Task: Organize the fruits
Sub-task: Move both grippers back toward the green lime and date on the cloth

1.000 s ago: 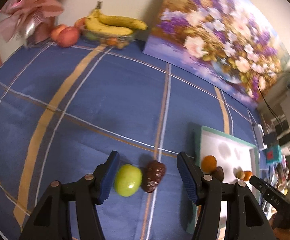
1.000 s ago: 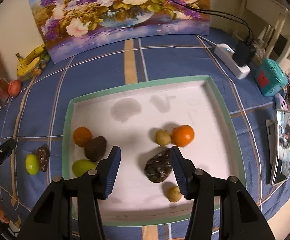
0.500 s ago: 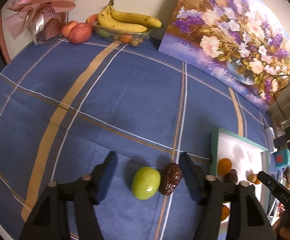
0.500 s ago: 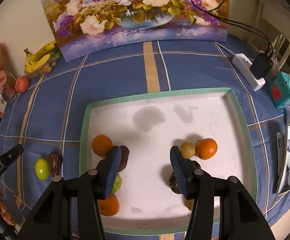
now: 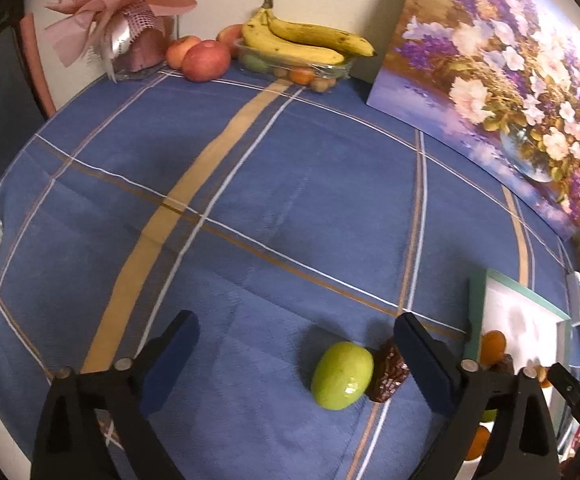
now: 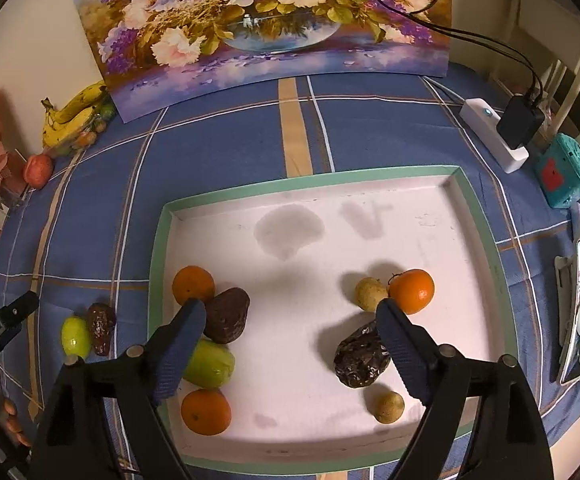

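Reaching for the green fruit (image 5: 343,376) is the likely next step, and several things could fail here. This fruit lies on the blue cloth of the bench (image 5: 290,200), just outside the left wall of the white tray (image 6: 158,240), and a dark brown date (image 5: 389,369) touches its tray-facing side. The left gripper (image 5: 296,360) has just been opening and now stands wide, with both fruits between its fingers but not touching them. Since the green fruit sits nearer to the tray-side finger, I think closing now may catch the date too, or push one fruit away so it rolls on the cloth.

The right gripper (image 6: 288,344) has also just been opening; it hangs wide over the tray and holds nothing. Below it, near the tray's left wall, two oranges, a brown fruit and a green fruit are crowded together. Another fruit set there could knock them, because round fruits roll easily on the smooth tray floor.
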The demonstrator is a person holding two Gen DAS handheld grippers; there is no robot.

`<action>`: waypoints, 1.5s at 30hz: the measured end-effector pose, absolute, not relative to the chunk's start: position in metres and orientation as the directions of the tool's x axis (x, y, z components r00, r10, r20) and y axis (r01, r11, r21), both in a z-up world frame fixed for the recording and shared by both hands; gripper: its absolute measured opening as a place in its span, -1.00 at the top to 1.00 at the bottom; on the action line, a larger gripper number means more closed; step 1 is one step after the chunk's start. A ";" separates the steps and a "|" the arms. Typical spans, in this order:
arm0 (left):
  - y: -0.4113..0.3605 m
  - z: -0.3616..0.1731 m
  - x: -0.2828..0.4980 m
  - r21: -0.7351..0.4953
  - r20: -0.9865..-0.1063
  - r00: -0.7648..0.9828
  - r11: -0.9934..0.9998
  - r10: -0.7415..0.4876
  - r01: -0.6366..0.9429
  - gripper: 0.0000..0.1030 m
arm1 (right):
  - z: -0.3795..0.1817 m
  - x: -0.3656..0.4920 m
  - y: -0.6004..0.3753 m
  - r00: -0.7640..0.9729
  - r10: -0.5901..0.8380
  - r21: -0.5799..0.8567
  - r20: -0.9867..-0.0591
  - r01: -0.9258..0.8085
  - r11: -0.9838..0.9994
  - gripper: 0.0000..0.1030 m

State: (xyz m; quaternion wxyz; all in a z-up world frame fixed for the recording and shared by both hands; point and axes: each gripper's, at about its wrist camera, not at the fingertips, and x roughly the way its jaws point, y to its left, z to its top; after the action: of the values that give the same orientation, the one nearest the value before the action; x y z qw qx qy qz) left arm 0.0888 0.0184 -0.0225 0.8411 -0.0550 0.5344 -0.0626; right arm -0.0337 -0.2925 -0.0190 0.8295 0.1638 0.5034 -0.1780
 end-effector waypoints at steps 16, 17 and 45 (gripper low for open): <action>0.047 -0.011 0.092 -0.174 -0.834 0.541 0.982 -0.108 -0.072 -1.00 | -0.006 -0.013 -0.259 0.533 -0.133 0.103 -0.835 0.389 0.916 -0.85; 0.049 -0.010 0.092 -0.176 -0.831 0.546 0.982 -0.107 -0.075 -1.00 | -0.006 -0.012 -0.257 0.533 -0.130 0.104 -0.836 0.387 0.916 -0.85; 0.099 -0.008 0.109 -0.283 -0.834 0.511 0.956 -0.209 -0.071 -0.97 | -0.013 0.031 -0.176 0.551 0.023 0.200 -0.834 0.264 0.944 -0.85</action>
State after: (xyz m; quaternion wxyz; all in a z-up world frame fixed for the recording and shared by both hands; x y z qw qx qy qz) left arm 0.1091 0.0991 -0.0076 0.8575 -0.1419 0.4929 -0.0404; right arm 0.0309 -0.1765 -0.0131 0.8672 0.1529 0.4688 -0.0694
